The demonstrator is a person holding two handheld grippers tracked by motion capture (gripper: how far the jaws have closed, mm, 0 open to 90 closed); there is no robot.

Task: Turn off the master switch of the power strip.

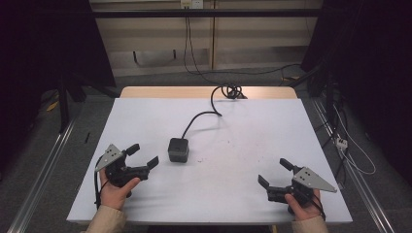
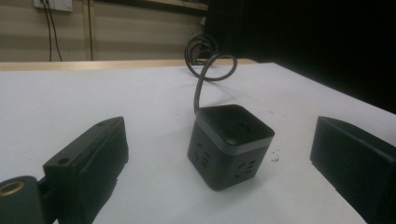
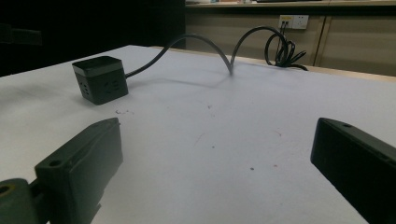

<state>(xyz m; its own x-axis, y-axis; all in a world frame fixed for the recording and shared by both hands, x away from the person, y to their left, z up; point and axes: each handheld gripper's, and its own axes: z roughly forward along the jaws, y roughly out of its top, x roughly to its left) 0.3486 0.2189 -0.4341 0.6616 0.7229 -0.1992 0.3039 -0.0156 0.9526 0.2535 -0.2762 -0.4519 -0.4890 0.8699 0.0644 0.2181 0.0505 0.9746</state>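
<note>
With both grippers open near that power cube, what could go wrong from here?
1. The cube sits loose on the smooth white table; the left gripper closing off-centre may push or twist it instead of grasping.
2. Its cable arches stiffly back to a coil, so lifting may drag or tip the cube.

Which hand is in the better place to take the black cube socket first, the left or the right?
Probably the left. The left tongs are open and sit just beside the cube socket, which lies straight between their jaws in the left gripper view. The right tongs, also open, are much farther away.
</note>
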